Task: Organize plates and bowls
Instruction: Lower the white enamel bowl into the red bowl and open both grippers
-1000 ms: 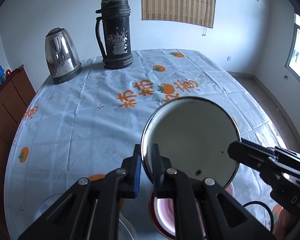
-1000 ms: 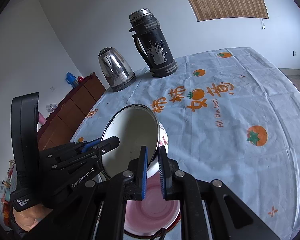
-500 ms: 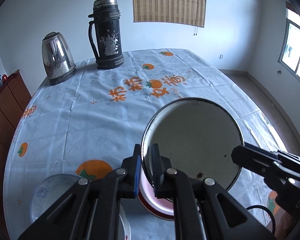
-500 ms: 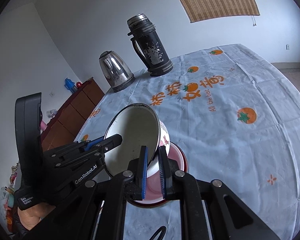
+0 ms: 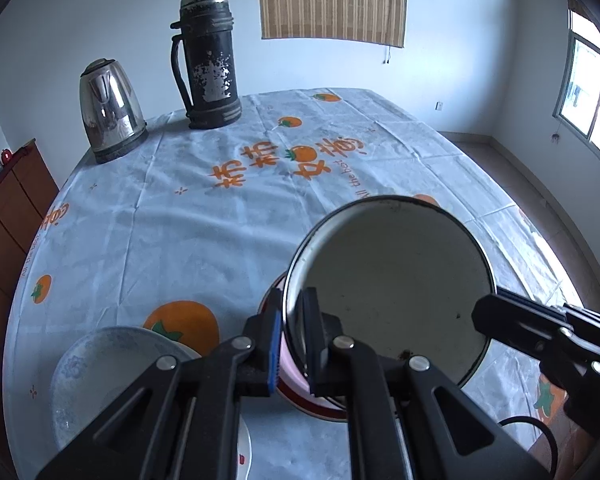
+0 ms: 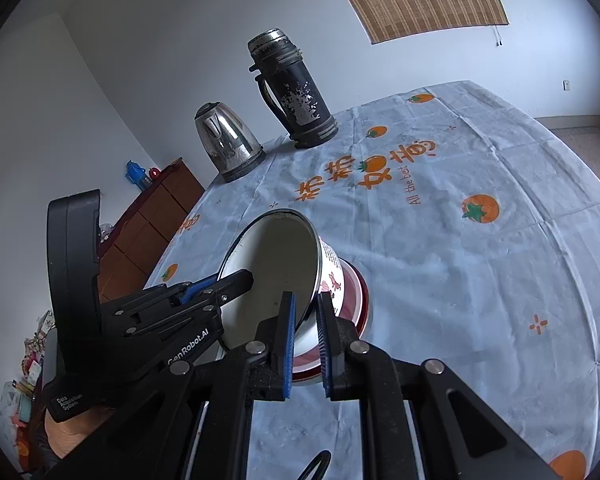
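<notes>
A white enamel bowl (image 5: pixel 392 292) with a dark rim is held tilted above the table, its mouth toward the left wrist camera. My left gripper (image 5: pixel 290 330) is shut on its left rim. My right gripper (image 6: pixel 306 332) is shut on the opposite rim and shows in the left wrist view (image 5: pixel 540 336). The bowl (image 6: pixel 276 276) has pink pictures on its outside. Under it a pink-and-red dish (image 6: pixel 356 300) rests on the tablecloth; it also shows in the left wrist view (image 5: pixel 292 380). A pale patterned plate (image 5: pixel 100 380) lies at the near left.
A steel kettle (image 5: pixel 110 116) and a tall black thermos (image 5: pixel 208 60) stand at the far left of the table. The cloth (image 5: pixel 220 220) is pale blue with orange prints. A wooden cabinet (image 5: pixel 8 208) stands left of the table. A window (image 5: pixel 588 100) is on the right.
Both grippers have carried the bowl back toward the near edge and lifted it. The pink dish and the patterned plate have come into fuller view below. The grip is unchanged.
</notes>
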`<act>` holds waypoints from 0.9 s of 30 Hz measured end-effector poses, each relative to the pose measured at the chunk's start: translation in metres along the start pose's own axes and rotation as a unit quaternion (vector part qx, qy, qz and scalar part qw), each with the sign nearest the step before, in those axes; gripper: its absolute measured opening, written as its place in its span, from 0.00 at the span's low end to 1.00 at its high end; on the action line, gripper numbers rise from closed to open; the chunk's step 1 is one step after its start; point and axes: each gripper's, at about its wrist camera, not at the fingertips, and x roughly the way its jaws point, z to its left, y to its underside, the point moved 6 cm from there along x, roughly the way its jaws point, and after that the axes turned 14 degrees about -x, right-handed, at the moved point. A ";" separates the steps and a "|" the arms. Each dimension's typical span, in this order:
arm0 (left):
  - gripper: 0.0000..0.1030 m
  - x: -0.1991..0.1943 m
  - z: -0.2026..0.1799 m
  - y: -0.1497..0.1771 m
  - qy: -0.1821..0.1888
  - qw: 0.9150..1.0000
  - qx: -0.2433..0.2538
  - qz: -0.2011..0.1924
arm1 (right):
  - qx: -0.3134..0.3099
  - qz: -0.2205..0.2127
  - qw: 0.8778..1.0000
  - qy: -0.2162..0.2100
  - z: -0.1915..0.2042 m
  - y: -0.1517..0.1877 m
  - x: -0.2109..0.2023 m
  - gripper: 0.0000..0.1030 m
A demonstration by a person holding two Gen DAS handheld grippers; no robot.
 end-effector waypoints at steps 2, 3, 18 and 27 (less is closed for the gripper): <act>0.07 0.000 0.001 0.001 -0.002 1.000 0.001 0.001 | 0.000 0.001 1.000 -0.002 0.002 0.001 0.000 0.12; 0.07 0.001 0.002 0.001 -0.003 1.000 0.001 0.002 | 0.001 0.002 1.000 -0.003 0.002 0.002 0.000 0.12; 0.07 0.014 0.005 0.009 -0.011 1.000 0.006 0.019 | 0.021 0.017 1.000 -0.015 -0.004 0.014 0.012 0.12; 0.07 0.020 0.005 0.012 -0.020 1.000 0.011 0.021 | 0.025 0.022 0.999 -0.018 -0.005 0.017 0.016 0.12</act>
